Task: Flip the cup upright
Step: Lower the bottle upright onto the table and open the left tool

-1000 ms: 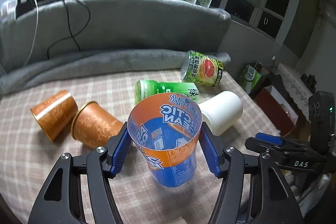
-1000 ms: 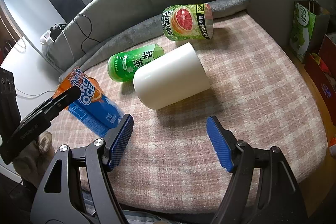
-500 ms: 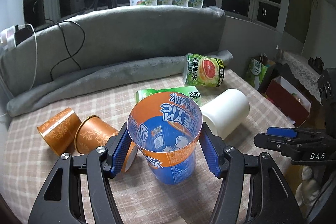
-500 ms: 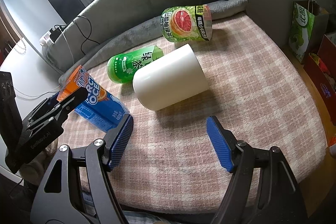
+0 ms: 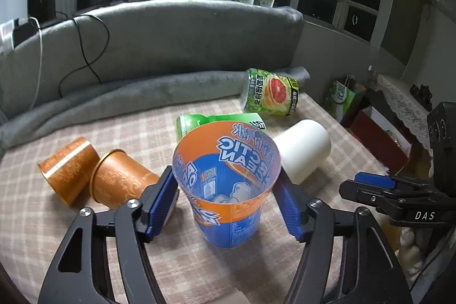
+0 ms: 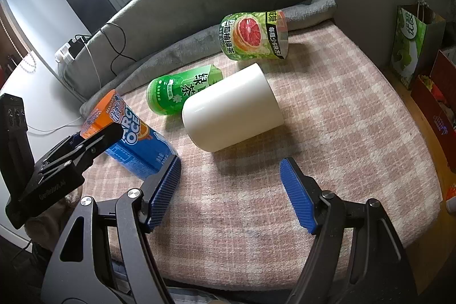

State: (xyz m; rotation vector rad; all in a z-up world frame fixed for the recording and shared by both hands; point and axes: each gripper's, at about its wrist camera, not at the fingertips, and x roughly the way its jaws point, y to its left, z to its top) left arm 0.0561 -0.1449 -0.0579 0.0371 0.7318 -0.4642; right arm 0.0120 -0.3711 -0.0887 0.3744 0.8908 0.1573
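The left tongs (image 5: 226,198) are clamped on the rim of the orange-and-blue cup (image 5: 228,184), mouth up, its base on or just above the checked bed (image 6: 327,110); contact cannot be confirmed. Seat the base flat before releasing, and open the pads evenly so the light cup does not tip. The right tongs (image 6: 229,191) stand apart, empty, near the white cup (image 6: 232,107) lying on its side.
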